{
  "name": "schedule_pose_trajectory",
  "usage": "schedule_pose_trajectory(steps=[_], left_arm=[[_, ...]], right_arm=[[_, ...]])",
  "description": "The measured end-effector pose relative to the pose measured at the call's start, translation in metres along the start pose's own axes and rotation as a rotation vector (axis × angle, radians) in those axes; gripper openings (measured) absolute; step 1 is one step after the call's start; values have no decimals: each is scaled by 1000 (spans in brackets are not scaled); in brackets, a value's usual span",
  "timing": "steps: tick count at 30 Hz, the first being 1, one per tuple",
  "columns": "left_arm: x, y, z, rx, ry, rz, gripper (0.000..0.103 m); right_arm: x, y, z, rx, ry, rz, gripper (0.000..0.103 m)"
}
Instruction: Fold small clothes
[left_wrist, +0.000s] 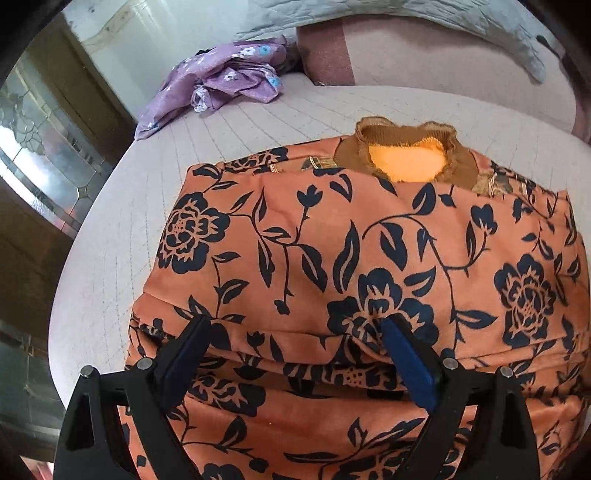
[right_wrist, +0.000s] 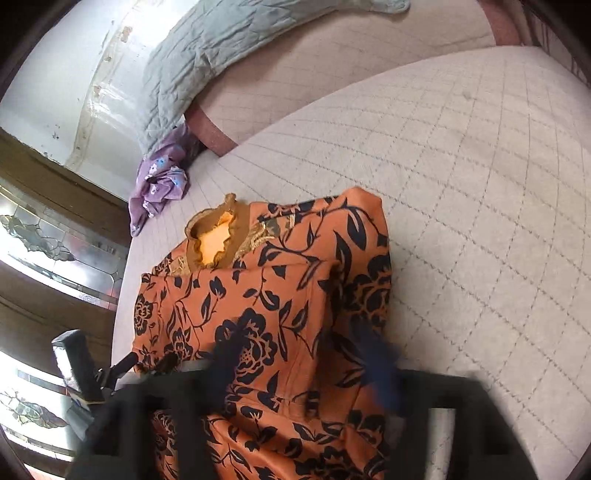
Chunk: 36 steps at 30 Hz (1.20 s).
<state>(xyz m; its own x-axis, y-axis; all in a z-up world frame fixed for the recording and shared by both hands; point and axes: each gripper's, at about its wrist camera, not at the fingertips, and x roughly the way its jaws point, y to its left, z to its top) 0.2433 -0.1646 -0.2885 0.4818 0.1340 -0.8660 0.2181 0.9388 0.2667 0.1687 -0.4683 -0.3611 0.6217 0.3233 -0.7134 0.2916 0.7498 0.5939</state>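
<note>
An orange garment (left_wrist: 369, 240) with a black flower print lies on the quilted bed (left_wrist: 122, 221), its brown ruffled collar (left_wrist: 406, 144) at the far end. Its sides are folded inward. My left gripper (left_wrist: 295, 328) hovers over the near part of it, open, jaws wide apart, blue pad (left_wrist: 402, 354) showing. In the right wrist view the same garment (right_wrist: 266, 288) runs from the collar (right_wrist: 214, 236) toward me. My right gripper (right_wrist: 303, 358) is blurred, jaws apart over a raised fold along the garment's right side; the pads do not press on it.
A crumpled purple floral garment (left_wrist: 221, 81) (right_wrist: 159, 181) lies at the bed's far left corner. A grey quilted blanket (right_wrist: 192, 62) and a pink cushion (left_wrist: 325, 55) sit beyond. A glass-panelled door (left_wrist: 44, 140) stands left of the bed's edge. Bare mattress (right_wrist: 480, 166) stretches right.
</note>
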Motion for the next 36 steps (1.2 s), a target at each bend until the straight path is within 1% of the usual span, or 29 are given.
schedule_pose_trajectory(steps=[1, 3, 5, 7, 8, 9, 10, 14, 15, 16, 17, 19, 20, 21, 22, 24, 25, 27, 28, 29, 31, 32, 34, 36], left_arm=[[0, -1, 1, -1, 7, -2, 94], [4, -4, 0, 13, 21, 4, 94], [9, -7, -1, 28, 24, 14, 94], [8, -12, -4, 29, 30, 14, 94], [6, -13, -5, 26, 30, 14, 94], [4, -13, -5, 23, 29, 11, 94], [1, -11, -4, 18, 25, 6, 94], [-7, 0, 3, -23, -14, 9, 94], [-6, 1, 4, -27, -12, 7, 94], [-2, 0, 4, -27, -1, 3, 94], [2, -2, 4, -20, 13, 5, 94], [14, -12, 1, 19, 51, 30, 94], [18, -16, -1, 36, 55, 43, 94], [17, -18, -3, 40, 36, 54, 94], [16, -19, -3, 41, 34, 54, 94], [13, -16, -1, 33, 41, 25, 93], [10, -14, 0, 25, 35, 16, 93], [3, -7, 3, -3, -3, 29, 93], [1, -3, 4, -23, -18, 27, 93], [2, -2, 5, -32, -17, 23, 93], [13, -5, 3, -15, 33, 35, 93], [20, -9, 1, 10, 65, 54, 93], [18, -14, -1, 39, 34, 74, 93], [15, -17, 2, 55, 50, 61, 93]], right_arm=[[1, 0, 0, -4, -4, 5, 72], [8, 0, -1, -6, 10, -13, 71], [23, -3, -3, 8, 54, -19, 64], [36, -4, -6, 4, 84, -11, 36], [38, -2, -7, -8, 80, -15, 33], [38, 0, -8, -25, 69, -27, 20], [36, 2, -9, -36, 59, -26, 12], [3, 17, -6, -80, -84, -19, 10], [-4, 17, -5, -71, -109, -16, 9], [-5, 14, -5, -55, -113, -15, 9], [-4, 12, -4, -47, -107, -20, 9], [8, 3, -4, -28, -49, -46, 9], [17, -1, -4, -7, -15, -66, 9], [29, -7, -5, 16, 33, -86, 9], [34, -10, -6, 25, 51, -86, 9], [28, -8, -5, 27, 30, -73, 9], [21, -5, -4, 20, 9, -53, 9], [7, 3, -2, -5, -45, -17, 9], [6, 3, -1, -10, -48, -13, 9], [9, 2, -1, -9, -37, -22, 9], [21, -3, -4, 10, 9, -55, 9], [33, -9, -6, 28, 52, -79, 9], [36, -12, -6, 41, 57, -70, 9], [29, -7, -4, 27, 39, -64, 9]])
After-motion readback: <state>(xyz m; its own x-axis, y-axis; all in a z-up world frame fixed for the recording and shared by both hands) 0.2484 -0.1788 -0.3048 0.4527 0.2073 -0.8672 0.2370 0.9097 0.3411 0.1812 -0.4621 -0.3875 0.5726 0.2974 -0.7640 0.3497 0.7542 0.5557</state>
